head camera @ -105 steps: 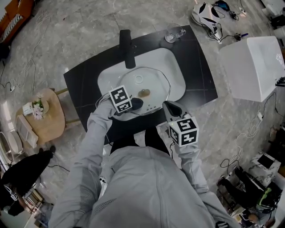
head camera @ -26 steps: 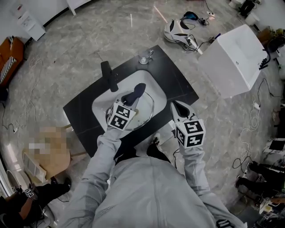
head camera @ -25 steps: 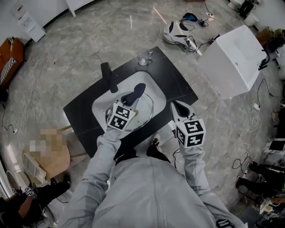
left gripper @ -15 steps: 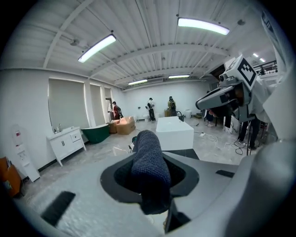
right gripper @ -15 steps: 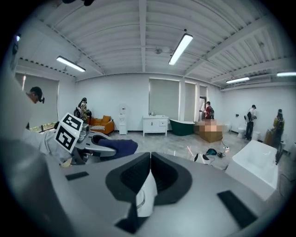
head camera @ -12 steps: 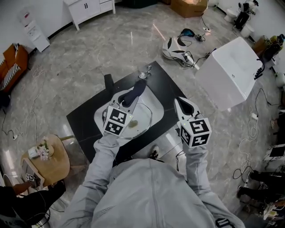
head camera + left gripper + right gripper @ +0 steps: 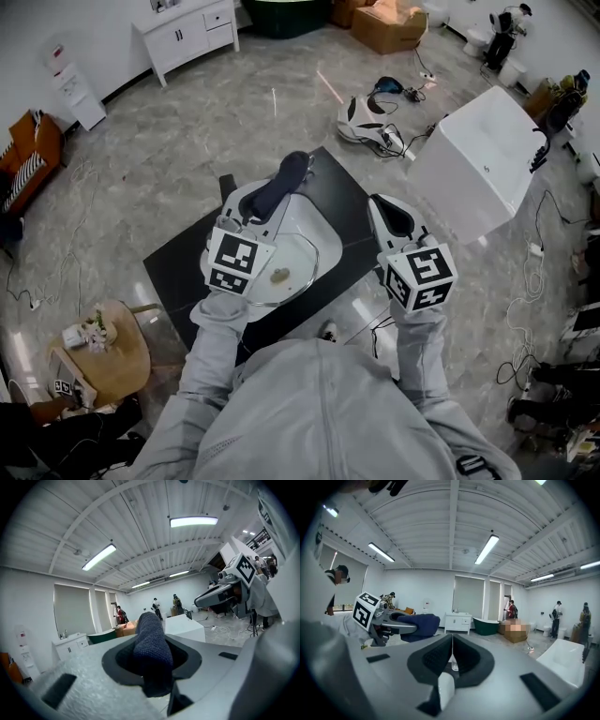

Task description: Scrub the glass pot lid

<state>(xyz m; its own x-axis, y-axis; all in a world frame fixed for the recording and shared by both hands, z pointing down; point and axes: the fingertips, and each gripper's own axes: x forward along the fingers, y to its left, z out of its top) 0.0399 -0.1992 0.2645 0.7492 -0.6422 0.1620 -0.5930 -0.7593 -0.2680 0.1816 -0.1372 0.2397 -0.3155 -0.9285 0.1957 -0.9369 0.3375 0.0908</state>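
Observation:
The glass pot lid (image 7: 298,255) lies in the white sink (image 7: 319,217), with a brown blot (image 7: 279,276) on it. My left gripper (image 7: 292,171) is held high above the sink's far side, shut on a dark blue scrubbing sponge (image 7: 151,644) that sticks out past the jaws. My right gripper (image 7: 387,210) hovers right of the sink over the black counter (image 7: 352,202). Its jaws are pressed together with nothing between them (image 7: 451,651). In the right gripper view the left gripper with the sponge (image 7: 416,623) shows at the left. Neither gripper touches the lid.
A black faucet (image 7: 228,187) stands at the sink's far left. A large white tub (image 7: 473,159) sits on the floor to the right, cables and a white helmet-like device (image 7: 366,117) beyond the counter. A small round wooden table (image 7: 111,345) is at the left.
Both grippers have risen away from the sink. The left gripper carried the sponge up off the lid and toward the far side. The lid stays in the basin.

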